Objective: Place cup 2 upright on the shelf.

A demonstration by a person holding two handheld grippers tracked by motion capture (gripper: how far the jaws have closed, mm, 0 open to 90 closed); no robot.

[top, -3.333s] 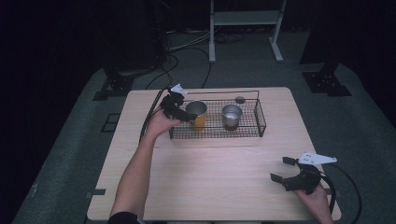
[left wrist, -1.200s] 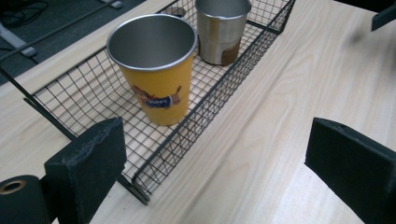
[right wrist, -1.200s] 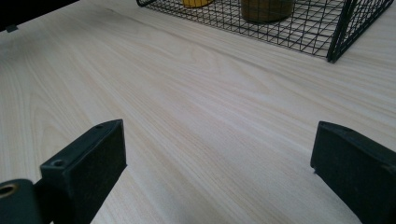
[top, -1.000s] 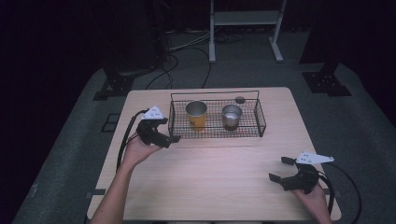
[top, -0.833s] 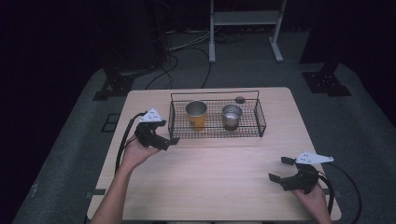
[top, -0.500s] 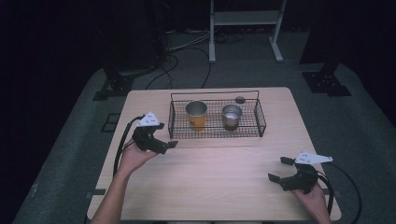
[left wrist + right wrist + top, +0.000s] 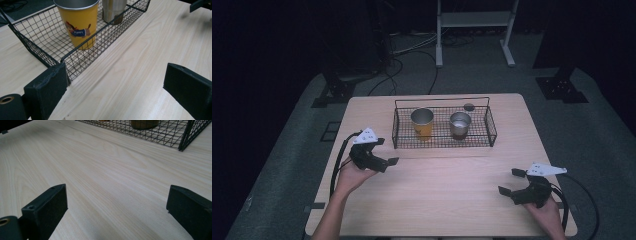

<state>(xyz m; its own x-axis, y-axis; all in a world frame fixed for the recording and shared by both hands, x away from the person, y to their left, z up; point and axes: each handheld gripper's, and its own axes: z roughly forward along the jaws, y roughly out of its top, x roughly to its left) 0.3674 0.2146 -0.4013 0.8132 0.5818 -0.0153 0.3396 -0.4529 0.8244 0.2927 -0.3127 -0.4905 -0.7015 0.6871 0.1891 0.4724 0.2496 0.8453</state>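
Note:
A black wire basket (image 7: 490, 131) stands at the table's far middle. In it a yellow cup (image 7: 422, 123) with a cartoon dog stands upright on the left, and a steel cup (image 7: 460, 124) on the right. My left gripper (image 7: 387, 151) hovers open over the table, just left of the basket's front left corner, holding nothing. Its own view shows the basket corner (image 7: 37, 56), the yellow cup (image 7: 80, 25) and the steel cup (image 7: 113, 10) beyond wide-apart jaws (image 7: 115, 85). My right gripper (image 7: 509, 181) rests open and holding nothing near the front right edge.
A small dark round object (image 7: 469, 106) lies just behind the basket. Bare light wood (image 7: 447, 185) spans between the two grippers. The basket's near right corner (image 7: 185, 137) shows in the right gripper view. Cables trail from both grippers toward the table edges.
My left gripper has drawn back from the yellow cup in the basket, moving left and toward the person, holding nothing. The right gripper has stayed put.

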